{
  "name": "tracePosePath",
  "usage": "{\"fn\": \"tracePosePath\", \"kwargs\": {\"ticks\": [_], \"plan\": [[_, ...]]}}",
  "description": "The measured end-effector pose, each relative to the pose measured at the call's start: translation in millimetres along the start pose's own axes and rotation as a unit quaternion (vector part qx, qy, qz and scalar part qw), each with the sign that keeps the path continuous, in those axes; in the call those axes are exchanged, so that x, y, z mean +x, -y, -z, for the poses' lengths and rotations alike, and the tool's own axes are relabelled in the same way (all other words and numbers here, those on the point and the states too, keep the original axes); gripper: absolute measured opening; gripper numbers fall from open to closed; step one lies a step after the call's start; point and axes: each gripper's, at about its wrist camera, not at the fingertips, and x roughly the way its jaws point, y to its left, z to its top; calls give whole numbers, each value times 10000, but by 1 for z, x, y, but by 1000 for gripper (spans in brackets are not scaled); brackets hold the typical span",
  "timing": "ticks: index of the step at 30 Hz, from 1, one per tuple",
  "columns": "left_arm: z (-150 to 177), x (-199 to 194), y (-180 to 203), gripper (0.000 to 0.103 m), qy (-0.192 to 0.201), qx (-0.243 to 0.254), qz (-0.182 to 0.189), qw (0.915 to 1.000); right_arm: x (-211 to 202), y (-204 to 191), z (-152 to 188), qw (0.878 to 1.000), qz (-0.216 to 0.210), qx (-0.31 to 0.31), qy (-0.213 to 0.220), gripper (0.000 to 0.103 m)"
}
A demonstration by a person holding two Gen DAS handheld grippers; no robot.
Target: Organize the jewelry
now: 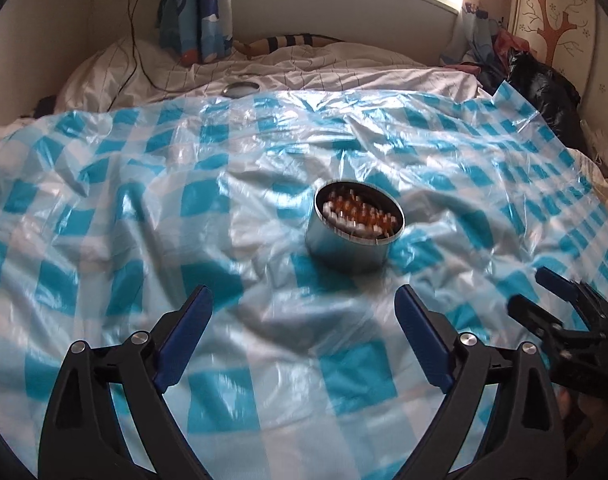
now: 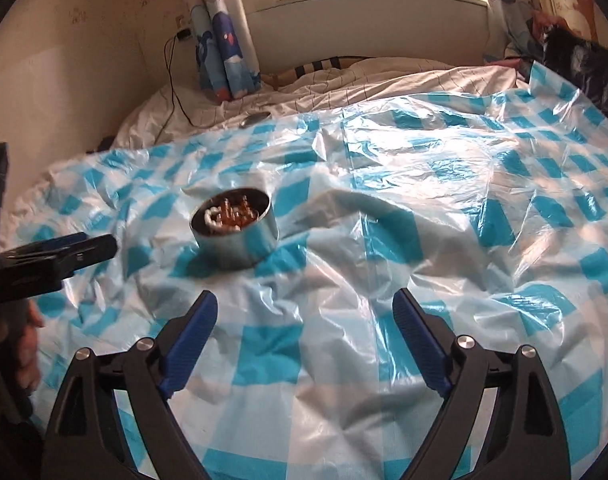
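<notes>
- The left tongs (image 1: 304, 312) stand wide apart, holding nothing, above the checked plastic sheet (image 1: 144, 200).
- The right tongs (image 2: 304, 316) gape just as wide, empty too.
- The round tin (image 1: 353, 232) of beads sits on the sheet ahead of both, untouched, its lid (image 1: 242, 89) lying far behind.

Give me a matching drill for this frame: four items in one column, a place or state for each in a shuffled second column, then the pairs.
Items
1. round metal tin
2. tin lid
3. left gripper
4. black bag

Place or state
A. far right, by the wall with the tree decal
B. jaws open, nothing between them
C. on the blue checked plastic sheet, open, beads inside
D. on the white bedding beyond the sheet's far edge

Pairs: 1-C, 2-D, 3-B, 4-A
</notes>
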Motion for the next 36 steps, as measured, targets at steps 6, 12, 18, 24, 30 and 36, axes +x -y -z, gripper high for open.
{"fn": "tracePosePath", "kwargs": {"ticks": [6, 12, 18, 24, 30, 36], "plan": [[20, -15, -23, 94, 93, 34, -426, 9990, 10, -1, 10, 9980, 521, -292, -183, 92], [27, 4, -84, 95, -93, -619, -769, 9951, 31, 34, -1, 9888, 1310, -373, -614, 95], [31, 45, -113, 95, -315, -816, -878, 9923, 72, 78, -2, 9744, 1727, -99, -1434, 96], [47, 86, -123, 96, -852, -674, -688, 9917, 71, 79, 6, 9774, 1696, -67, -1257, 96], [48, 89, -121, 96, -883, -618, -757, 9913, 69, 79, 8, 9779, 1675, -40, -1253, 96], [48, 89, -119, 96, -881, -618, -760, 9913, 70, 79, 8, 9779, 1672, -38, -1253, 96]]}}
